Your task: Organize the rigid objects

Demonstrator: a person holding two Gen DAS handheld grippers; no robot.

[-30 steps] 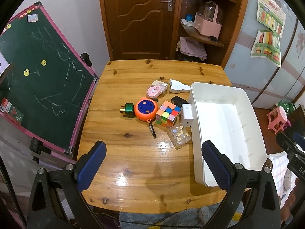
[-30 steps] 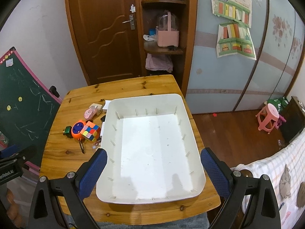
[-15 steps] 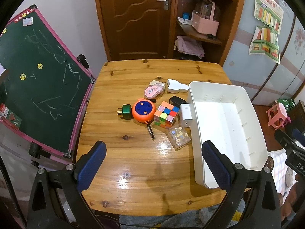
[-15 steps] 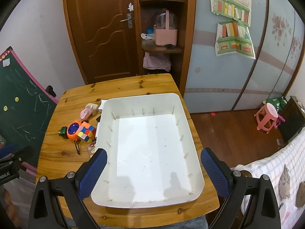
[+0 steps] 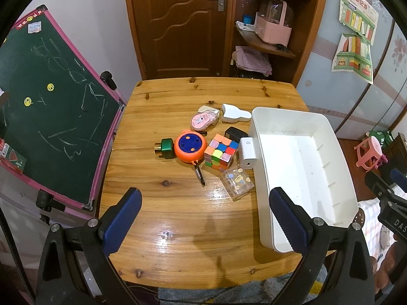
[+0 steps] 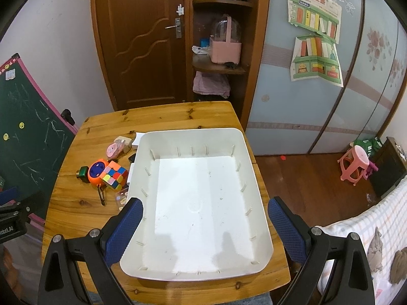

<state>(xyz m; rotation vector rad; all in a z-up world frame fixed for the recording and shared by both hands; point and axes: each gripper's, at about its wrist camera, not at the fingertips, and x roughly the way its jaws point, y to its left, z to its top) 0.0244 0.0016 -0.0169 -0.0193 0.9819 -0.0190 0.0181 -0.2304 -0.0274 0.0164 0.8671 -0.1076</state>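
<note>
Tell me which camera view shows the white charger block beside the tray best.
The left wrist view: the white charger lies fully visible between the colour cube and the white tray. In the right wrist view the tray wall hides nearly all of it.

Left gripper [image 5: 204, 219]: black frame, blue textured pads, silver screws.
Right gripper [image 6: 204, 228]: matched it, black, blue pads, white lettering.

free: near tabletop [image 5: 178, 218], bin [image 5: 340, 167] interior | blocked: toy cluster [image 5: 218, 152] beside bin, chalkboard [image 5: 51, 106] left
</note>
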